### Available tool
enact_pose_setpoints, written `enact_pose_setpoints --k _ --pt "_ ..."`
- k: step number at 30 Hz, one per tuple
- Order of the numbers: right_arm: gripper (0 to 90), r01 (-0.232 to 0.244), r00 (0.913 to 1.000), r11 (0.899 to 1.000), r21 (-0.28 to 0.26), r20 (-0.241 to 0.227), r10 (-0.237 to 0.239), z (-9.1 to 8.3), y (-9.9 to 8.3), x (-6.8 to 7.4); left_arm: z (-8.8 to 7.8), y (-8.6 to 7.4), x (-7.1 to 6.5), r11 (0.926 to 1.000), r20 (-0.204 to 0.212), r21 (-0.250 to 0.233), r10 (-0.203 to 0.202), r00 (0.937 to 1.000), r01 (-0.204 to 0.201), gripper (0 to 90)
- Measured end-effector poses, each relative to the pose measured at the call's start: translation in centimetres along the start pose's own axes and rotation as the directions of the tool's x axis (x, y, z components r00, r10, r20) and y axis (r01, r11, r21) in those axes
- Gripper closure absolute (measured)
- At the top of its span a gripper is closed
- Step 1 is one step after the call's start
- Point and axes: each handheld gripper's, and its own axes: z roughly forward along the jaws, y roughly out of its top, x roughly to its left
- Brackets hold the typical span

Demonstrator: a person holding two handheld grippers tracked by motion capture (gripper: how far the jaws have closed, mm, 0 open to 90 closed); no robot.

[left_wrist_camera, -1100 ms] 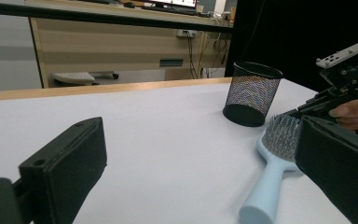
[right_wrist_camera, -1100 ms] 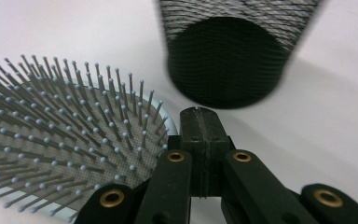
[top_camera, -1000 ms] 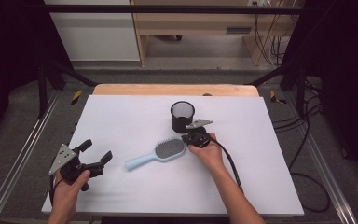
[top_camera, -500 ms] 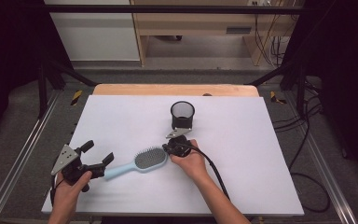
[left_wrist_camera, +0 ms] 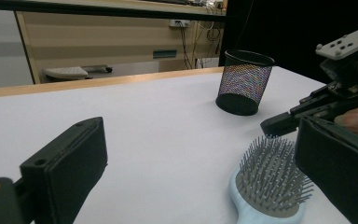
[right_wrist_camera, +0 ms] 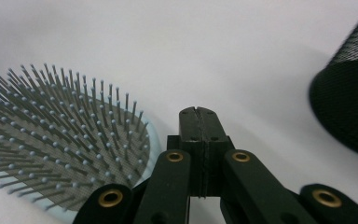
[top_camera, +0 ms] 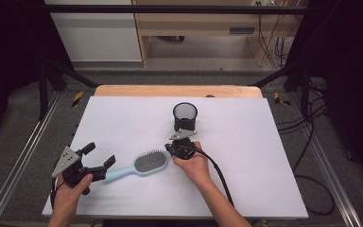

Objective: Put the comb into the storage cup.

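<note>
A light-blue hairbrush (top_camera: 146, 163) lies bristles-up on the white table, its handle pointing at my left gripper (top_camera: 99, 155). That gripper rests at the front left with its jaws wide open, and the handle's end lies just by them. In the left gripper view (left_wrist_camera: 205, 182) the brush head (left_wrist_camera: 270, 186) sits low between the jaws, nearer the right one. My right gripper (top_camera: 171, 150) is shut, its tip right beside the brush head's right edge. In the right gripper view (right_wrist_camera: 198, 112) the closed jaws hold nothing, with the bristles (right_wrist_camera: 60, 140) just to their left.
A black mesh cup (top_camera: 185, 117) stands upright just behind the right gripper, also seen in the left gripper view (left_wrist_camera: 244, 81) and in the right gripper view (right_wrist_camera: 349, 102). The white table sheet (top_camera: 264, 156) stretches bare to the right. A wooden edge (top_camera: 179, 91) runs along the back.
The right gripper has moved left and nearer the front, and the hairbrush has slid the same way, its handle now reaching the left gripper. The left hand stayed put.
</note>
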Motion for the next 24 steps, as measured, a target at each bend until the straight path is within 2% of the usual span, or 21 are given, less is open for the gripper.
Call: enact_pose_setpoints --k 3,5,6,8,9,10,11,14,15,16,17,18,19,20,21,22,23,24 --pt "90.0 -0.013 0.9997 0.999 -0.030 0.021 0.014 -1.2 -0.3 -0.4 0.0 0.0 0.0 1.0000 0.005 0.003 -0.001 1.0000 0.001 2.5" --pt "90.0 -0.028 0.9988 0.998 -0.056 0.039 0.030 -2.6 -0.9 -0.9 0.1 0.0 -0.1 1.0000 0.006 0.008 0.000 1.0000 0.000 2.6" --pt "90.0 -0.028 0.9988 0.998 -0.056 0.039 0.030 -2.6 -0.9 -0.9 0.1 -0.1 -0.1 0.9999 0.007 0.011 0.002 1.0000 -0.002 2.6" --pt "90.0 -0.038 0.9971 0.996 -0.081 0.064 0.043 -4.3 -1.6 -1.7 0.1 -0.1 -0.1 0.9999 0.010 0.016 0.005 0.9999 -0.005 2.5" --pt "90.0 -0.038 0.9971 0.996 -0.081 0.064 0.043 -4.3 -1.6 -1.7 0.2 -0.1 -0.2 0.9999 0.011 0.017 0.004 0.9999 -0.004 2.6" --pt "90.0 -0.049 0.9954 0.994 -0.096 0.077 0.057 -5.5 -2.1 -2.2 0.2 -0.1 -0.2 0.9998 0.012 0.018 0.005 0.9999 -0.005 2.5" --pt "90.0 -0.049 0.9954 0.994 -0.096 0.077 0.057 -5.5 -2.1 -2.2 0.2 -0.1 -0.2 0.9998 0.015 0.021 0.007 0.9999 -0.007 2.5" --pt "89.2 -0.068 0.9920 0.991 -0.117 0.098 0.079 -7.3 -3.1 -3.2 0.3 -0.1 -0.3 0.9995 0.020 0.029 0.013 0.9997 -0.014 2.6" --pt "81.0 -0.075 0.9927 0.985 -0.156 0.082 0.088 -8.3 -3.6 -3.7 0.3 -0.1 -0.3 0.9995 0.020 0.029 0.014 0.9997 -0.014 2.5" --pt "75.5 -0.076 0.9923 0.984 -0.163 0.085 0.090 -8.9 -3.9 -3.9 0.3 -0.1 -0.3 0.9995 0.019 0.029 0.013 0.9997 -0.013 2.4" --pt "75.5 -0.076 0.9923 0.984 -0.163 0.085 0.090 -8.9 -3.9 -3.9 0.4 -0.1 -0.3 0.9995 0.020 0.028 0.011 0.9997 -0.011 2.4" --pt "68.4 -0.077 0.9900 0.982 -0.171 0.104 0.095 -9.5 -4.2 -4.2 0.4 -0.1 -0.3 0.9992 0.026 0.037 0.016 0.9995 -0.017 2.2" --pt "49.0 -0.112 0.9821 0.973 -0.201 0.127 0.139 -11.1 -4.6 -4.8 0.6 0.0 -0.5 0.9980 0.032 0.055 0.029 0.9991 -0.030 1.5" --pt "39.8 -0.123 0.9790 0.972 -0.200 0.136 0.152 -11.7 -4.7 -5.1 0.6 0.0 -0.5 0.9980 0.032 0.055 0.029 0.9991 -0.030 1.5" --pt "30.9 -0.139 0.9750 0.970 -0.201 0.144 0.170 -12.4 -4.9 -5.4 0.7 0.1 -0.6 0.9965 0.039 0.069 0.046 0.9982 -0.048 1.5" --pt "30.9 -0.139 0.9750 0.970 -0.201 0.144 0.170 -12.4 -4.9 -5.4 0.8 0.2 -0.7 0.9948 0.044 0.082 0.058 0.9974 -0.061 1.5" --pt "20.8 -0.145 0.9696 0.969 -0.202 0.166 0.180 -13.9 -5.6 -6.0 1.0 0.3 -0.9 0.9933 0.044 0.096 0.061 0.9972 -0.065 1.5" --pt "20.8 -0.145 0.9696 0.969 -0.202 0.166 0.180 -13.9 -5.6 -6.0 1.3 0.4 -1.0 0.9909 0.049 0.112 0.069 0.9964 -0.074 1.5"
